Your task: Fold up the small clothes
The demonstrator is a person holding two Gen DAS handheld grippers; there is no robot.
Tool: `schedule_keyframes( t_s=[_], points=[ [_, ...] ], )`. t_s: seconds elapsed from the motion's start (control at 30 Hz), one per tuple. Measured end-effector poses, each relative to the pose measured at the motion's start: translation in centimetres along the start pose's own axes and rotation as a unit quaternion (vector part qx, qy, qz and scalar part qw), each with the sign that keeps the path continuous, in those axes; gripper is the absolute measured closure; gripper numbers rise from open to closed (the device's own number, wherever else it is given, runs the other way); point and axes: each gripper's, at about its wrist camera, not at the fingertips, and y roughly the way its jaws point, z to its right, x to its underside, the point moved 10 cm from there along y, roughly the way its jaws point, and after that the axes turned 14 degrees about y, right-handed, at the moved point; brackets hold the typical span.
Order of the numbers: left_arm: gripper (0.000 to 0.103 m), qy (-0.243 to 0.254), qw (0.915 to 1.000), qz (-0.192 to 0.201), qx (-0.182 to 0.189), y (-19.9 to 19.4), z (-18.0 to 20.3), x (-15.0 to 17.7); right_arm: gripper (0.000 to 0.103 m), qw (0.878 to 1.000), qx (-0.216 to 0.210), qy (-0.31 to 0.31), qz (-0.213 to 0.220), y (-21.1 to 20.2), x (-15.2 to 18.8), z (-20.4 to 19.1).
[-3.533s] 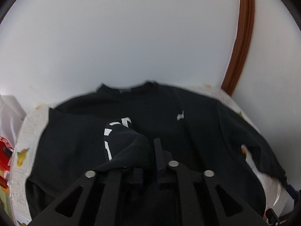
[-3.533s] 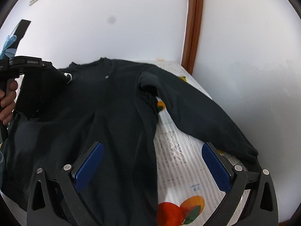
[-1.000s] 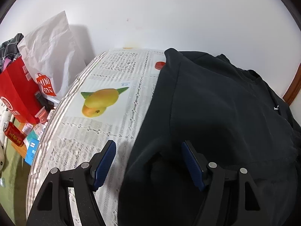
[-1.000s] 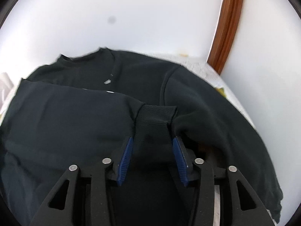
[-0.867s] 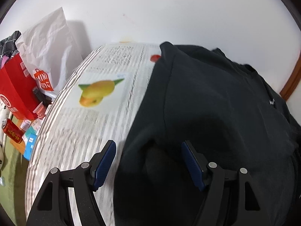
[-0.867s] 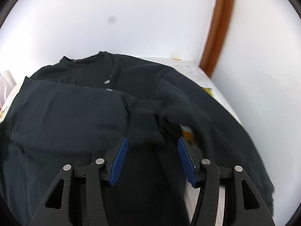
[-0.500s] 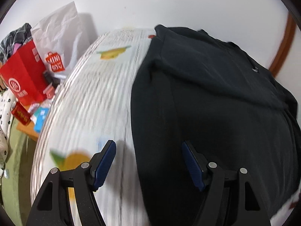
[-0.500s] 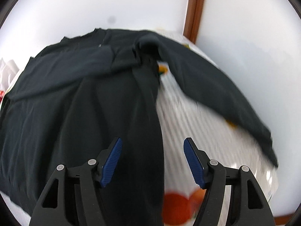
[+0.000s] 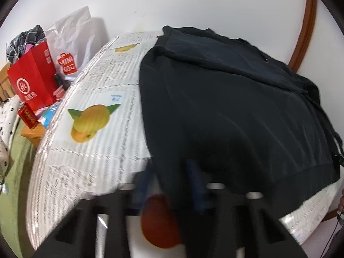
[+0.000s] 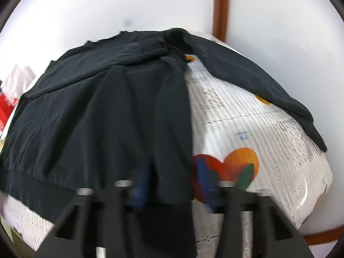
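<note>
A black sweatshirt (image 9: pixel 225 99) lies spread on a table covered with a fruit-printed cloth (image 9: pixel 103 86); one sleeve (image 10: pixel 258 81) trails toward the table's right edge. The left gripper (image 9: pixel 169 185) stands at the near left hem corner, the right gripper (image 10: pixel 172 185) at the near right hem corner. Both sets of jaws are closing with hem fabric between them; motion blur hides whether the pads already press on the cloth.

Risks, as judged from this view: either pair of jaws may close on one layer only, or on the glossy table cloth beneath, so that the hem slips free or the covering lifts with the garment. Uneven grips at the two corners would skew the fold. The loose sleeve could drag off the table edge when the hem is raised.

Legible writing: a white paper bag (image 9: pixel 71 43) beside the table reads "MINISO" on a red bag-shaped logo. A red paper bag (image 9: pixel 32 79) carries a round white emblem above characters too small to read. The small blue print on the table cloth is illegible.
</note>
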Motion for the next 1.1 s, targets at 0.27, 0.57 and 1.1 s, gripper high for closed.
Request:
schedule_keyframes(
  t_s=[0.27, 0.57, 1.1],
  points=[
    [0.098, -0.009, 0.9999, -0.006, -0.012, -1.7, -0.6, 2.1, 0.091, 1.0, 0.002, -0.026, 0.003, -1.4, 1.4, -0.3],
    [0.086, -0.001, 0.9997, -0.009, -0.02, -2.6, -0.4, 1.9, 0.073, 0.999, -0.015, -0.042, -0.003, -2.0, 0.8, 0.2],
    [0.053, -0.019, 0.999, -0.018, -0.037, 3.9, 0.0, -6.2, 0.025, 0.985, 0.166, 0.005, 0.054, 3.7, -14.3, 19.0]
  ],
)
